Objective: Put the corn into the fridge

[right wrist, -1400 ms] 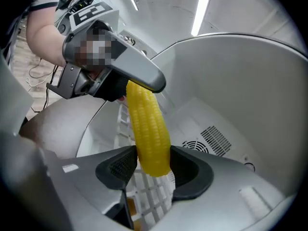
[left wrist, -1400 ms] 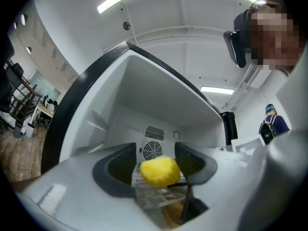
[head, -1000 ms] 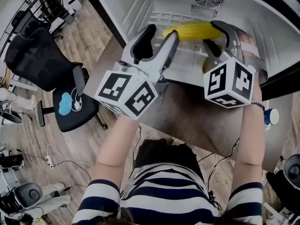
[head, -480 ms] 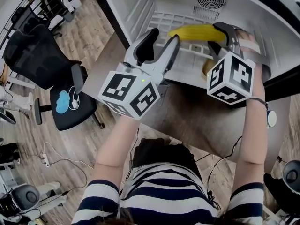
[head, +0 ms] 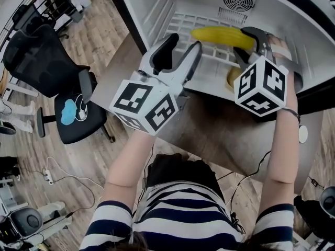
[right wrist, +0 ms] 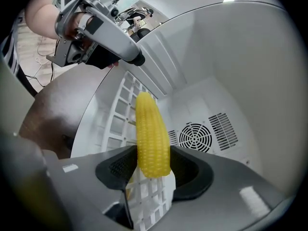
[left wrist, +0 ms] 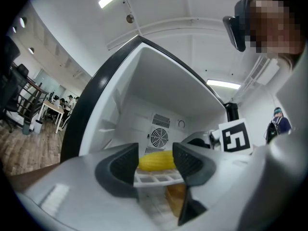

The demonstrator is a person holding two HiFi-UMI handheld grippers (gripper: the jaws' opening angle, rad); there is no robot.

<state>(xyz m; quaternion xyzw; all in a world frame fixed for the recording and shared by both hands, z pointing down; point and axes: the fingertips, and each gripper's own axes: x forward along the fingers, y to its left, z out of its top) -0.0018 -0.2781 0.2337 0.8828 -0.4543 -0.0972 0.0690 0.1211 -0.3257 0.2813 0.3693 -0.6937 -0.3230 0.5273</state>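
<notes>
While the left tongs gape empty, the right tongs clamp the corn by its blunt end, tip pointing leftward.

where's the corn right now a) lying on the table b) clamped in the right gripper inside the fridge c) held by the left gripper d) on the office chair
b, the right gripper is shut on the corn over the fridge's wire shelf; the left gripper is open and empty.
</notes>
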